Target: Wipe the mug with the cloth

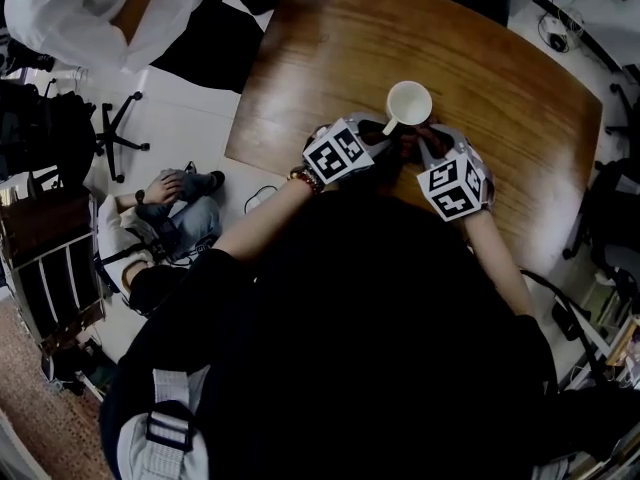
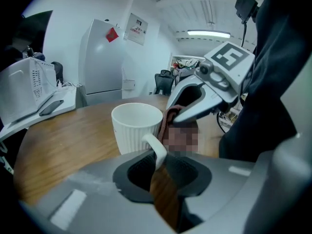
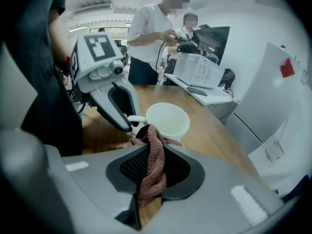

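Note:
A white ribbed mug [image 1: 408,103] stands upright on the round wooden table [image 1: 330,58]. My left gripper [image 2: 157,165] is shut on the mug's handle [image 2: 157,149], reaching in from the mug's left side in the head view [image 1: 385,133]. My right gripper [image 3: 152,167] is shut on a reddish-brown cloth [image 3: 153,160]. The cloth's upper end lies against the mug's [image 3: 168,121] near side, beside the handle. From the left gripper view the cloth [image 2: 170,118] shows bunched between the mug [image 2: 136,126] and the right gripper [image 2: 195,106].
A person in a white shirt [image 1: 90,13] stands past the table's far left and another sits on the floor [image 1: 165,218]. An office chair [image 1: 115,133] stands on the floor. A side counter carries a white appliance [image 2: 29,89], next to a white fridge [image 2: 102,62].

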Tool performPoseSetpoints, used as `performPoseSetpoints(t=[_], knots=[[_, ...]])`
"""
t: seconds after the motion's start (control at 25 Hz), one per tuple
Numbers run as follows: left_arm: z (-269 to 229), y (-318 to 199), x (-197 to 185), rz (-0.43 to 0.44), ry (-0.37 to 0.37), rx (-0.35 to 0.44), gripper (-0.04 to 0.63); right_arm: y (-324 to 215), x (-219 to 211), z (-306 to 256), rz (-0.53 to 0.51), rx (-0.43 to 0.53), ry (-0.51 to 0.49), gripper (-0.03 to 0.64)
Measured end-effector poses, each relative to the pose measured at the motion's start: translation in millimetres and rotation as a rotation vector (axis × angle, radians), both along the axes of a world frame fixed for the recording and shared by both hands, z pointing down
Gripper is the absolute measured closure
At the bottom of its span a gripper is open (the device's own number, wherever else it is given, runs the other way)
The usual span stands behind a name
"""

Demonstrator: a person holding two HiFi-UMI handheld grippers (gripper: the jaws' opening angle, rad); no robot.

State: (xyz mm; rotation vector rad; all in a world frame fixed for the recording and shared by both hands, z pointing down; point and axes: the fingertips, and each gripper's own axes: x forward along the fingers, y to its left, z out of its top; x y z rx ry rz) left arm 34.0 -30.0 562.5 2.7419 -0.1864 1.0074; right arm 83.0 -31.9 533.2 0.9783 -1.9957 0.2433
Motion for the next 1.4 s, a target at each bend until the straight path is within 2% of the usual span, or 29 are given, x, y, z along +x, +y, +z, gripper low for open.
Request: performPoseSetpoints(t=[0.12,0.28,0.4,0.68,0.88,1.04,1.2,1.4], knots=[[-0.8,-3.6,-9.1,-0.009,0.001,0.02,0.522,-1.4,10.4,-17.8,0.015,0.018,-0.019,0.548],[-2.0,-15.5,-22.1,-0.061,-0.003,0.061,0.522,-4.7,17.0,-19.8,0.016,-0.004,-0.071,0.547],[-2.2,-22.8,-27.3,-0.096,-0.011,0.079,0.52,-9.3,16.5,-14.2,0.019,-0.023,-0.095,0.548],[-3.3,-27.8,-34.6,-0.159,-0.031,0.121,0.523,-16.8,0.0,18.7,0.025,-0.073,-0.082,0.546],[-2.8,-25.3,-31.6,-0.117,-0.037,0.13,0.525,-18.2,0.1,44.7,0.038,-0.122,-0.061,0.546],[-3.4,-15.8,-24.7,-0.052,-0.033,0.124,0.525,-22.4,13.5,26.8,0.062,-0.081,-0.093,0.546],[-3.9,-8.6,-19.1,-0.03,-0.015,0.116,0.523,-35.2,30.3,1.5,0.078,-0.016,-0.144,0.546],[-0.1,8.8,-17.1,0.035,0.006,0.094,0.531,-47.2,31.8,-11.0,0.048,0.019,-0.195,0.546]])
